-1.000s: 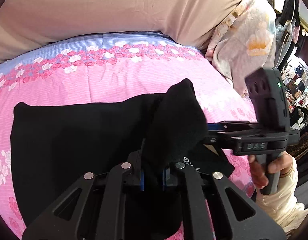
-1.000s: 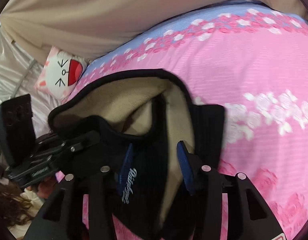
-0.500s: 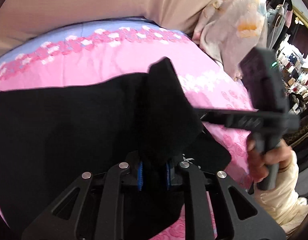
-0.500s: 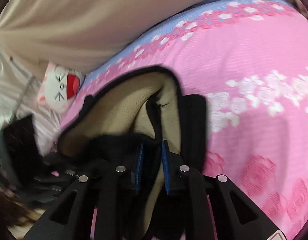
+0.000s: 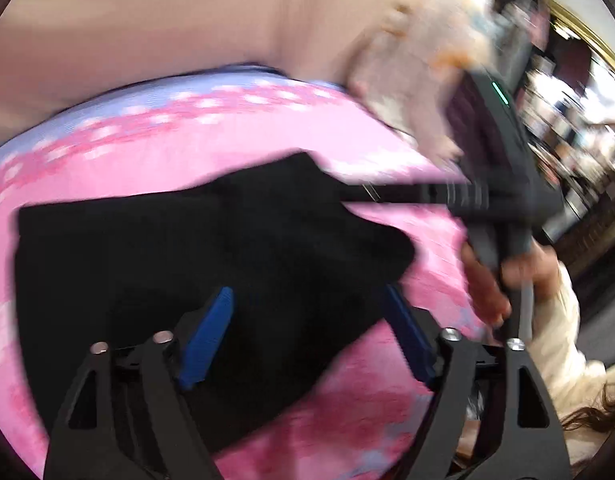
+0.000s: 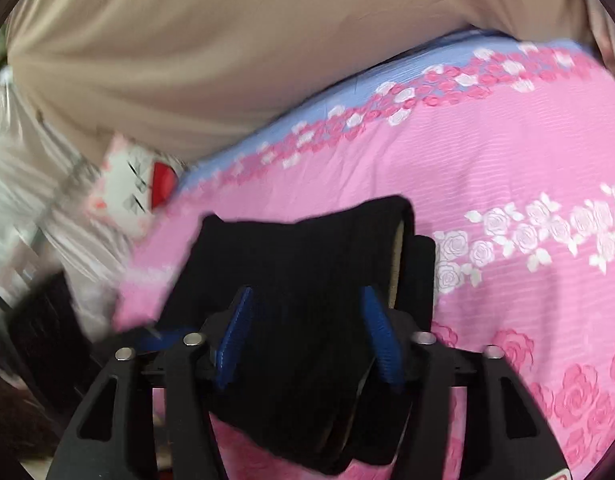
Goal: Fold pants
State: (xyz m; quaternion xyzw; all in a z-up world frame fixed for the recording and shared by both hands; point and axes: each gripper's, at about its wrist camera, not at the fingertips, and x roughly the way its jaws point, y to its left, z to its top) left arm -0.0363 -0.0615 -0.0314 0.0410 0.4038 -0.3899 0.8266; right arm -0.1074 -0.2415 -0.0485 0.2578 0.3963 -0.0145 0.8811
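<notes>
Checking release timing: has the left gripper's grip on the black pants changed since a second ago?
Yes. The left gripper, earlier clamped on the black fleece-lined pants, now has jaws spread; the pants lie on the pink floral bedsheet.

Bed [image 6: 507, 168]: pink sheet, white and pink rose print, blue-lilac band along the far edge. Black pants [image 5: 187, 248] lie flat on it, folded, tan lining [image 6: 397, 264] showing at one edge. Cartoon-face cushion [image 6: 127, 184] at the bed's left edge, floral pillow [image 5: 407, 80] at the right. Beige bedding [image 6: 227, 60] bunched along the far side.
</notes>
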